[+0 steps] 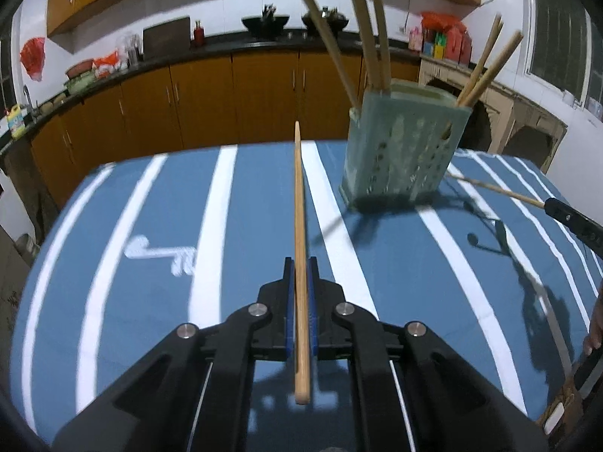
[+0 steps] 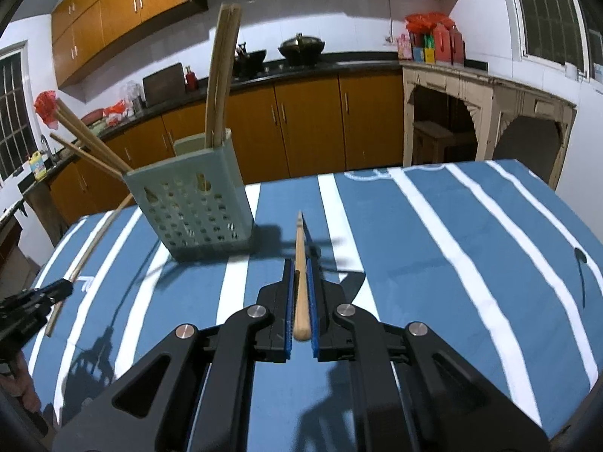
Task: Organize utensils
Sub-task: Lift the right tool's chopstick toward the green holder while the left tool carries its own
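Note:
My left gripper (image 1: 300, 263) is shut on a wooden chopstick (image 1: 299, 203) that points forward over the blue striped tablecloth (image 1: 150, 226). A pale green perforated utensil holder (image 1: 403, 150) stands ahead to the right, with several chopsticks (image 1: 367, 30) leaning in it. My right gripper (image 2: 300, 263) is shut on a second wooden chopstick (image 2: 300, 263), lifted above the cloth, with the holder (image 2: 196, 207) ahead to its left. Each gripper shows in the other's view: the right one (image 1: 576, 222) at the right edge, the left one (image 2: 34, 301) at the left edge, both with their sticks.
The table's far edge (image 2: 414, 167) drops off toward orange kitchen cabinets (image 1: 226, 105). A dark counter (image 2: 301, 64) carries pots and bottles. A pale wooden side table (image 2: 490, 113) stands at the back right. A hand (image 1: 595, 327) shows at the right edge.

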